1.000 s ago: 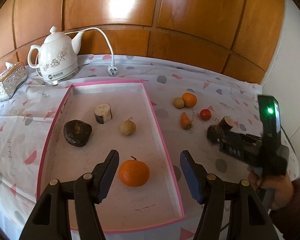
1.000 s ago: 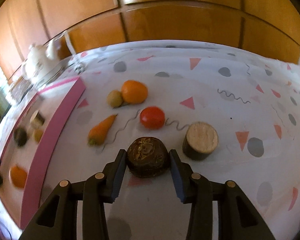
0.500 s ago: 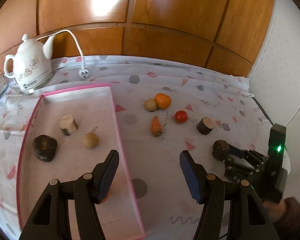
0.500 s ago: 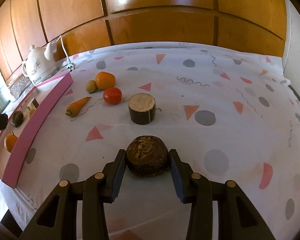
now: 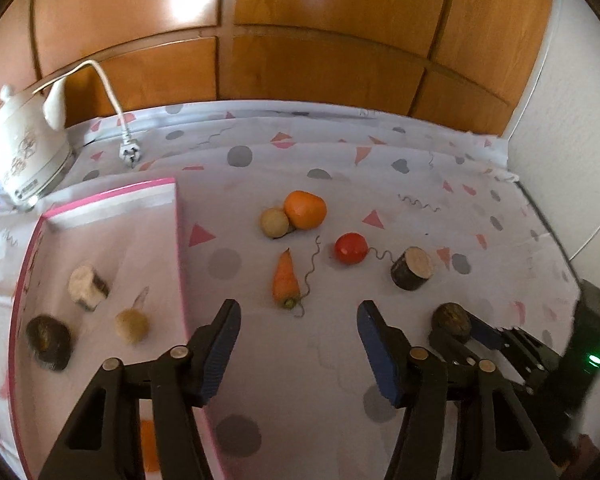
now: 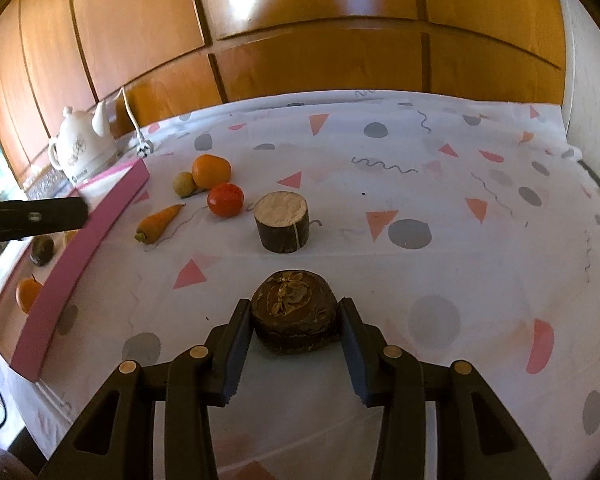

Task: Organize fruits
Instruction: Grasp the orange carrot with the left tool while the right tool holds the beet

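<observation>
My right gripper is shut on a dark brown round fruit and holds it above the cloth; it also shows in the left wrist view. My left gripper is open and empty, just right of the pink tray, with a carrot ahead of it. On the cloth lie an orange, a small tan fruit, a red tomato and a dark cut stump. In the tray lie a cut stump, a tan fruit, a dark fruit and an orange.
A white kettle with cord and plug stands at the back left. A wooden panelled wall runs behind the table. A white wall bounds the right side. The table's front edge is close below the right gripper.
My left gripper has moved right, from over the tray's orange to the cloth beside the tray. My right gripper has pulled back and up from the fruits, still holding the dark fruit.
</observation>
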### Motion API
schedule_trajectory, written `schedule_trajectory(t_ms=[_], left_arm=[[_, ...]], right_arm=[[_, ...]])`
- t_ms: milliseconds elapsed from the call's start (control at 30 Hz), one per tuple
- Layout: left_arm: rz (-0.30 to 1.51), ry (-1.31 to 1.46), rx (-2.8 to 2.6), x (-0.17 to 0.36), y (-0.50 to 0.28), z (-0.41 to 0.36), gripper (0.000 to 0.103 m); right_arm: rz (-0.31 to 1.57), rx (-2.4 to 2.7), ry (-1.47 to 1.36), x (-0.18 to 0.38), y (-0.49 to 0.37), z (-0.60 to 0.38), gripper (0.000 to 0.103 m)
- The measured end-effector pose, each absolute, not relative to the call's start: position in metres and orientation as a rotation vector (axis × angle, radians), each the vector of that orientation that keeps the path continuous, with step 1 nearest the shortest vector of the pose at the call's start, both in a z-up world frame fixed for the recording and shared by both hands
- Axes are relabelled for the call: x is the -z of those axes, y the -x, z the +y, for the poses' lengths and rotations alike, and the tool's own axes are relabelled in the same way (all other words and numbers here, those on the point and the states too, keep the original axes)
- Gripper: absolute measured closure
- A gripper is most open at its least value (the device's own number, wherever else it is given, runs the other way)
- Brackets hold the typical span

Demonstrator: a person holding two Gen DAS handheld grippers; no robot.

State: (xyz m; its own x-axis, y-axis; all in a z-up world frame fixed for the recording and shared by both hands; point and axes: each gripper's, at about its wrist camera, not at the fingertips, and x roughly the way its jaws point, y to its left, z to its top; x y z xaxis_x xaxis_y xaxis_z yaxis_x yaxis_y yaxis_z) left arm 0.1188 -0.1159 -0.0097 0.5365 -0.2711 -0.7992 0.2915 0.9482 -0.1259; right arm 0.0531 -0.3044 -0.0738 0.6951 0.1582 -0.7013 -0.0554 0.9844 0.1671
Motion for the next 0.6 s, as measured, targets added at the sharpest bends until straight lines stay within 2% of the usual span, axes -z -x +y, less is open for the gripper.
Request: schedule_trajectory(t_ms=[100, 333, 367, 467, 600], left_arm=[[0.98, -0.02, 0.324, 0.019, -0.135, -0.122, 0.054], [1.065, -0.056, 0.276, 0.051, -0.168, -0.134, 0.064], [1.091, -0.059, 0.263, 0.057, -0.172, -0.135, 0.072], [1.059, -0.103, 0.26, 0.06, -0.171, -0.142, 0.082], [1.027, -0.098, 0.285, 0.055, -0.156, -0.143, 0.082]], right_arm=[[0.792, -0.119, -0.145, 0.074, -0.053, -0.305, 0.059], [0.789, -0.12, -0.15, 0.075, -0.053, -0.304, 0.059], [0.788, -0.123, -0.15, 0.075, -0.053, -0.304, 0.059], [0.788, -0.122, -0.148, 0.075, -0.052, -0.304, 0.059], [0.788, -0.116, -0.137, 0.075, -0.053, -0.303, 0.059]])
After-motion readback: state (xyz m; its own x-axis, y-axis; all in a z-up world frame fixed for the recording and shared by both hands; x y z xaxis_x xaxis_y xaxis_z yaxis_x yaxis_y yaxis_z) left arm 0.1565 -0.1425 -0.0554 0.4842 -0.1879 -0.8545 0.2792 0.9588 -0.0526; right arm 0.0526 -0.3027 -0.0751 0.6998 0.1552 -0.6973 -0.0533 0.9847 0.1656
